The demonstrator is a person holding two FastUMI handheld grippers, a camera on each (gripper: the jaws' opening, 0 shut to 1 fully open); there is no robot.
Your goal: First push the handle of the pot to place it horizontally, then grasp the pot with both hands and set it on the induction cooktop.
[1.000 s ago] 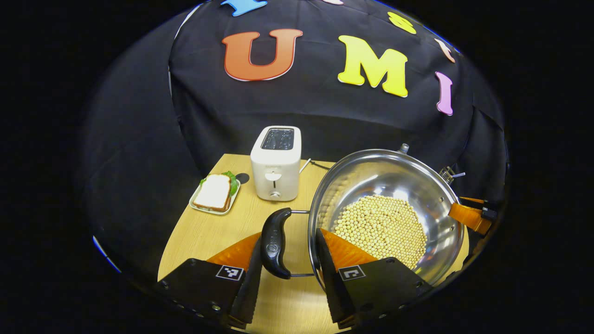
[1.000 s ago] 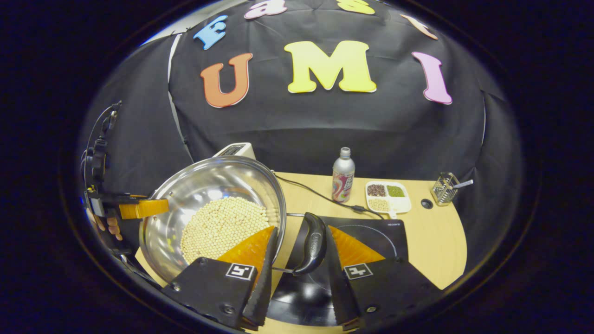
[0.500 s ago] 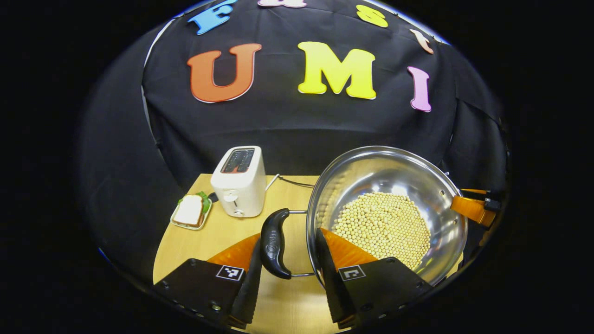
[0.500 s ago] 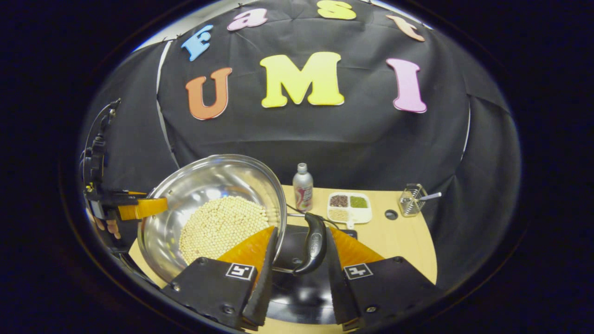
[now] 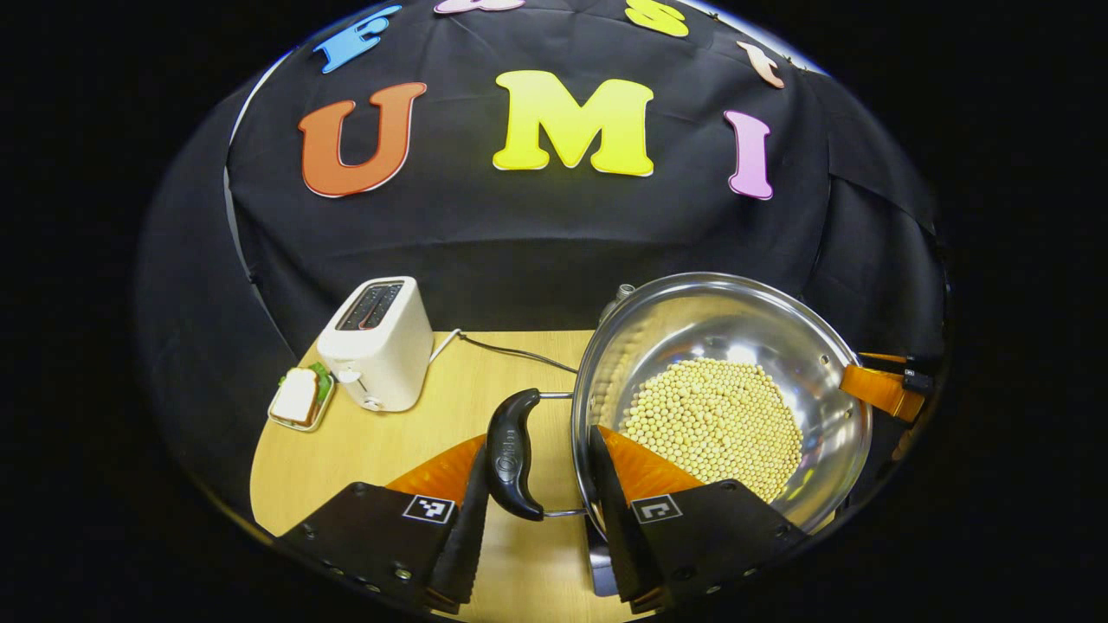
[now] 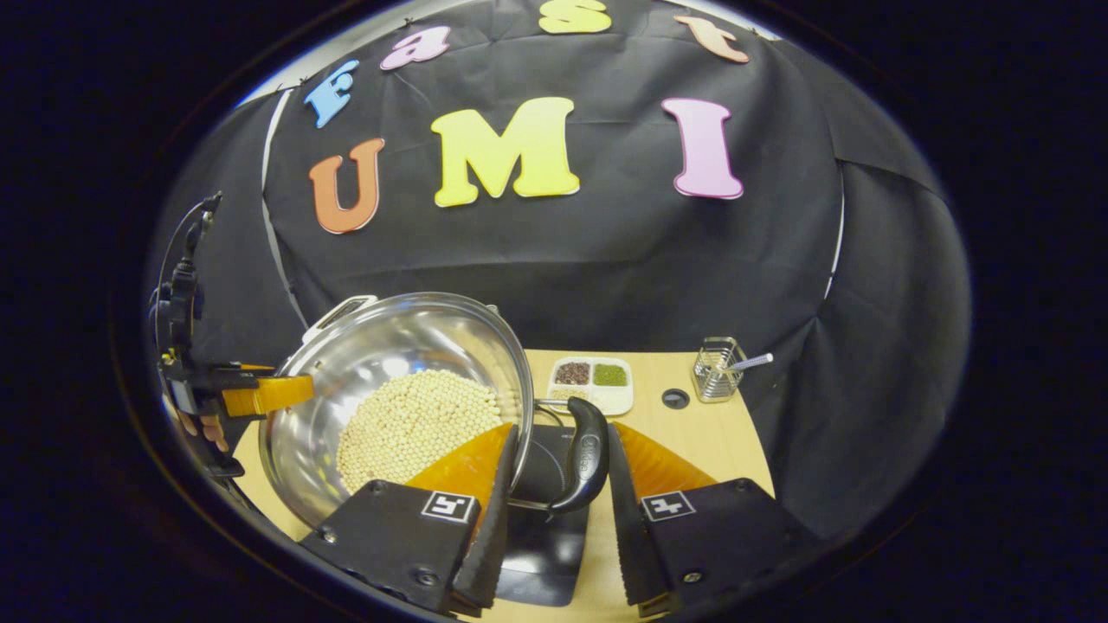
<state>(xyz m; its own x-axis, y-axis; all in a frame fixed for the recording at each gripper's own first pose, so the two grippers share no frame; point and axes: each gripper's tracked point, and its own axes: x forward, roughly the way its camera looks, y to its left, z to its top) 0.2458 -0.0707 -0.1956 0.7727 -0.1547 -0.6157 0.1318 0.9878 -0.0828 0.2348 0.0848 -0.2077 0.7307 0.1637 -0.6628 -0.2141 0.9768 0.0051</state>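
A steel pot with a heap of pale soybeans hangs above the wooden table, held from both sides. My left gripper is shut on the pot's left black handle, one finger outside the grip and the other inside the rim. In the right gripper view my right gripper clamps the right black handle the same way. The black induction cooktop lies directly below that handle and the pot. Across the pot, the left gripper shows with a hand behind it.
A white toaster and a sandwich plate stand at the table's left, with a cable running behind. At the right rear sit a divided dish of grains, a wire holder and a round table hole.
Both grippers have carried the pot rightward across the table. The toaster and sandwich have slid left in the left gripper view; the cooktop now sits under the pot. Grips unchanged.
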